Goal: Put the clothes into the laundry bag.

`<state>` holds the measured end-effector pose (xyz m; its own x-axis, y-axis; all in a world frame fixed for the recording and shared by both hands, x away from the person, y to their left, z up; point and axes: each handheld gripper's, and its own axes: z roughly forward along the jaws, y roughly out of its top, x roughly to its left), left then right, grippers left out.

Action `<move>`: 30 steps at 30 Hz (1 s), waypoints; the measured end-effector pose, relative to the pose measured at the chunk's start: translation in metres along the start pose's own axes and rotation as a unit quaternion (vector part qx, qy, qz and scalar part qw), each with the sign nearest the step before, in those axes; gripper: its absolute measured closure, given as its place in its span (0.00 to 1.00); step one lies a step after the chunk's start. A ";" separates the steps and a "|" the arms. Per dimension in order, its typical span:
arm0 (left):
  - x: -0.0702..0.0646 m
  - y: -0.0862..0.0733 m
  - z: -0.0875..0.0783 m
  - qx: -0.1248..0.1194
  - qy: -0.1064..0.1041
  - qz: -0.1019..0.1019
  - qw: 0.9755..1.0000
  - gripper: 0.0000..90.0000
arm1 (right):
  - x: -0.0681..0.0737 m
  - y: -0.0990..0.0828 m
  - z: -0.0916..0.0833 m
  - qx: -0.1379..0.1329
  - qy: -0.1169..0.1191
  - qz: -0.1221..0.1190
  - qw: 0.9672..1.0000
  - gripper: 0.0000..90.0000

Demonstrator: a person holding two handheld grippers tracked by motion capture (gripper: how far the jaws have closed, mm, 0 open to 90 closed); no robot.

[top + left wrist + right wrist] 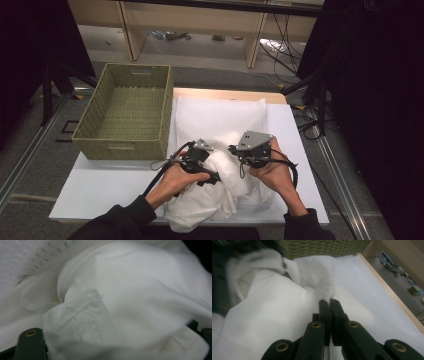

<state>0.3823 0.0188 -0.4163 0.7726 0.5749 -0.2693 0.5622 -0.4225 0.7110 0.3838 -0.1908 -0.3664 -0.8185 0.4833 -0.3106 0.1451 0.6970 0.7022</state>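
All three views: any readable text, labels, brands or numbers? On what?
None readable.
White fabric garment: no print or tag text visible.
Green woven basket: no label.
Grey three-cornered plates on the grippers: no markings legible.
Small colourful items on the floor beyond the table: too small and blurred to read.

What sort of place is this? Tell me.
Probably a lab or recording workshop, not a home: a white table on floor rails, black curtains at the sides, loose cables under a plain wooden bench behind.
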 end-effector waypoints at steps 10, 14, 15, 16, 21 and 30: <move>-0.006 -0.009 0.012 -0.014 -0.034 0.043 0.998 0.69 | -0.002 -0.002 0.002 0.004 -0.004 0.002 1.000 1.00; -0.007 0.001 0.037 -0.038 -0.001 0.002 0.999 0.81 | 0.004 0.004 -0.005 -0.002 0.002 -0.005 1.000 1.00; -0.004 0.003 0.040 -0.052 0.010 -0.013 0.999 0.82 | 0.005 0.004 -0.008 -0.005 -0.001 -0.015 1.000 1.00; 0.001 0.005 0.041 -0.052 0.020 -0.012 0.998 0.82 | 0.009 0.003 -0.012 -0.004 -0.002 -0.013 1.000 1.00; 0.017 0.005 0.046 -0.056 -0.031 -0.053 0.997 0.66 | 0.021 -0.006 -0.018 0.004 0.018 -0.010 1.000 1.00; 0.015 -0.005 -0.043 -0.084 -0.029 0.012 0.996 0.19 | 0.018 -0.014 -0.010 0.005 0.016 0.000 1.000 1.00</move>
<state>0.3784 0.0595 -0.3960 0.8035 0.5229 -0.2845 0.4902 -0.3101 0.8146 0.3609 -0.1975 -0.3753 -0.8359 0.4662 -0.2897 0.1503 0.7020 0.6962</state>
